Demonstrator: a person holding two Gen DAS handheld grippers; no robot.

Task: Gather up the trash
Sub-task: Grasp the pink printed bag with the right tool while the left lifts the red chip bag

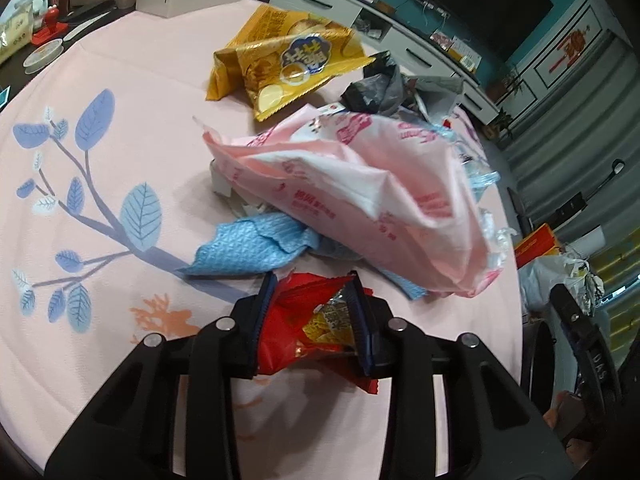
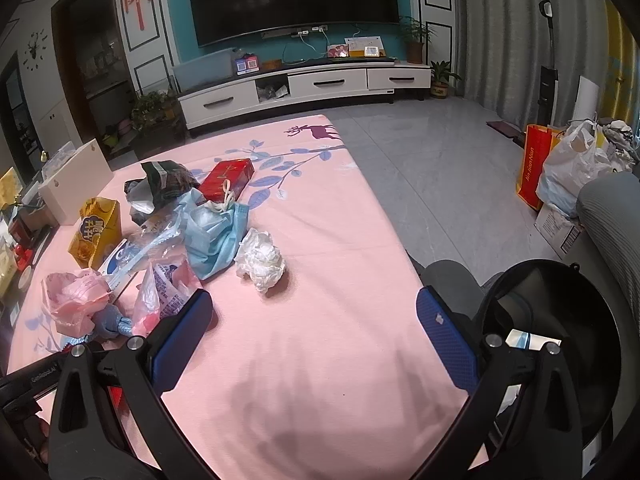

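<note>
My left gripper [image 1: 312, 284] is shut on a red snack wrapper [image 1: 316, 328] just above the pink tablecloth [image 1: 120, 80]. Ahead of it lie a pink wrapper [image 1: 360, 184], a blue cloth [image 1: 256, 248], a yellow chip bag [image 1: 288, 56] and a dark crumpled bag [image 1: 376, 88]. My right gripper [image 2: 314, 308] is open and empty over the tablecloth [image 2: 320, 360]. A white crumpled tissue [image 2: 260, 260] lies ahead of it, beside a blue face mask [image 2: 216, 236], a clear wrapper [image 2: 160, 292] and the pink wrapper [image 2: 76, 304]. A black bin [image 2: 560, 344] stands at the right, holding some trash.
A red box [image 2: 228, 178], a dark bag [image 2: 168, 180], the yellow chip bag [image 2: 96, 232] and a white box [image 2: 76, 184] sit further back on the table. Shopping bags [image 2: 560, 172] stand on the floor at the right. A TV cabinet [image 2: 304, 84] lines the far wall.
</note>
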